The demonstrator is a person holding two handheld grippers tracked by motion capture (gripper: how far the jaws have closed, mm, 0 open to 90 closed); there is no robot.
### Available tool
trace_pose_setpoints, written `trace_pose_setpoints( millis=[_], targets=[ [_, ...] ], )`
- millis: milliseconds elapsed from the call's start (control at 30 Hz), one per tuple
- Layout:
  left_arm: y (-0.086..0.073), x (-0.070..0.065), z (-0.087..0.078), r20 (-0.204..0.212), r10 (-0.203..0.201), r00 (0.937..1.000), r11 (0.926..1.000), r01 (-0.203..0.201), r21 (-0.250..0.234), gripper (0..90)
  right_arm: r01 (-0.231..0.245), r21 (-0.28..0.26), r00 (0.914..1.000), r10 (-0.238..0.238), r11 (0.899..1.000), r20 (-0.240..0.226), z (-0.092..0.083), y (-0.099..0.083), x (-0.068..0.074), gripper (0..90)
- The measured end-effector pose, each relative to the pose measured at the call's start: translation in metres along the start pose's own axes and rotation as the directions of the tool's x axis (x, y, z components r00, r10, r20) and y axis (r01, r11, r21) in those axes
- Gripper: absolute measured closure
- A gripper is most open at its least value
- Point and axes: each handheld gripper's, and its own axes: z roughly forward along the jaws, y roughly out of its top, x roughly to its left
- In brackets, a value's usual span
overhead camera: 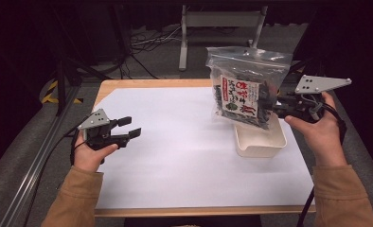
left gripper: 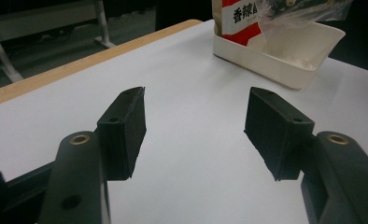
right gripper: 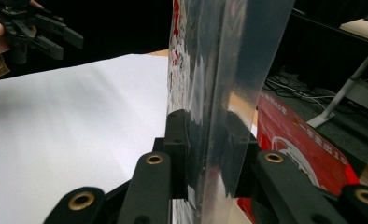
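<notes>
Right tongs, held level in a raised hand, clamp the side of a clear snack bag upright above the white tray; left tongs, jaws apart and empty, rest low over the worktop, well apart from the bag

The high view looks forward and down on the table from above the person's side. The left gripper view sits low and close over the white sheet, facing across it toward the tray and bag. The right gripper view looks along its jaws, pressed up against the bag, with the left gripper farther off. All three share the sheet and bag.
</notes>
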Motion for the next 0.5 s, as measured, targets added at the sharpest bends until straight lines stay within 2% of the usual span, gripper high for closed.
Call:
trace_pose_setpoints(
  millis=[433,500],
  targets=[
    [-0.003,0.003,-0.002,-0.009,-0.007,0.9999,1.0000,0.007,0.002,39.1,-0.049,-0.020,0.9966,0.050,0.999,0.066,-0.008,-0.019,-0.015,74.5],
    [-0.004,0.003,-0.002,-0.006,-0.010,0.9999,0.9999,0.010,0.005,39.1,-0.061,-0.021,0.9941,0.063,0.998,0.088,-0.010,-0.023,-0.018,74.5]
  ],
)
